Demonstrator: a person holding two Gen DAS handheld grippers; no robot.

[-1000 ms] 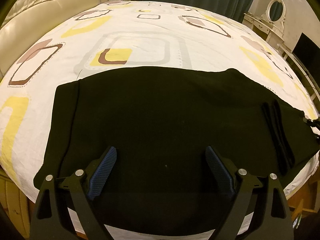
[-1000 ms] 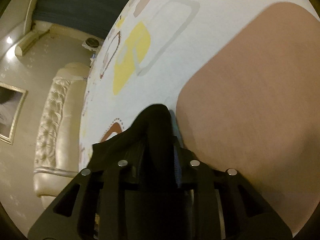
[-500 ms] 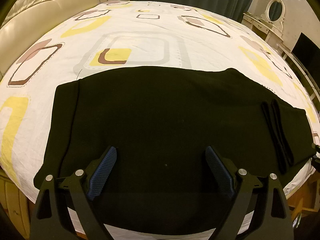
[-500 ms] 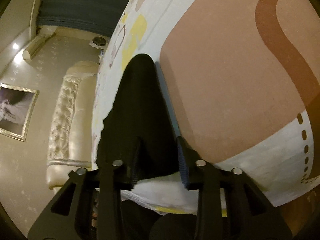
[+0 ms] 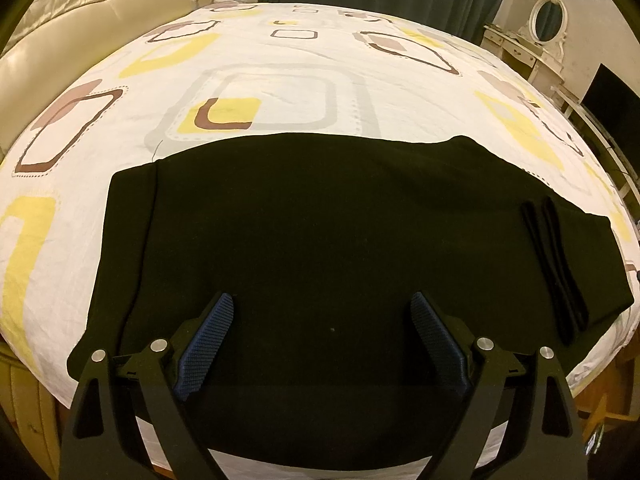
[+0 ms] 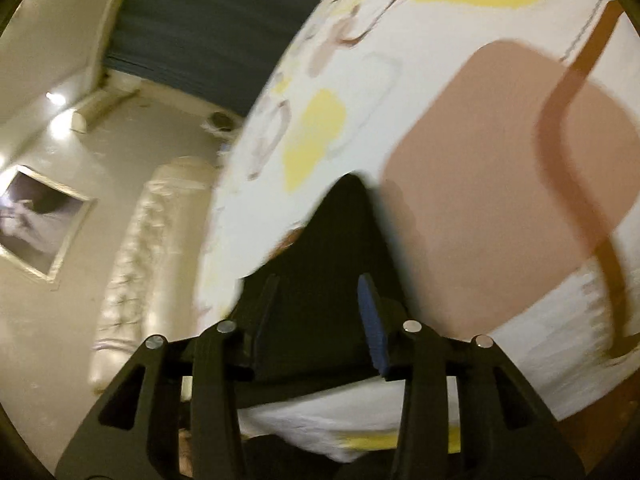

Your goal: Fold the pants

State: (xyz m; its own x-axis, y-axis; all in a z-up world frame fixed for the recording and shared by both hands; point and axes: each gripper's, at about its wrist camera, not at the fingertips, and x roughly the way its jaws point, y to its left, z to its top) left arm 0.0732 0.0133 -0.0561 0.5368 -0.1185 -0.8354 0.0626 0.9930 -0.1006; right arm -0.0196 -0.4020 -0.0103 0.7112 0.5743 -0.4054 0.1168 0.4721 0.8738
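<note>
The black pants (image 5: 320, 232) lie flat across the near part of the bed, folded lengthwise, with a cuff at the left and the waistband with two black drawstrings (image 5: 556, 264) at the right. My left gripper (image 5: 322, 312) is open and empty, held above the pants' near edge. In the right wrist view the image is blurred. My right gripper (image 6: 318, 284) is open, and an end of the pants (image 6: 340, 232) lies between and beyond its fingers on the bed's edge, not gripped.
The bed (image 5: 280, 80) has a white sheet with yellow, brown and grey squares. A cream tufted headboard (image 5: 60, 20) stands at the left. A white dresser with an oval mirror (image 5: 548, 20) and a dark screen (image 5: 608, 104) stand at the right.
My right gripper has opened and let go of the pants' end, then drawn back from the bed. The pants' right end now lies flat. My left gripper has not moved.
</note>
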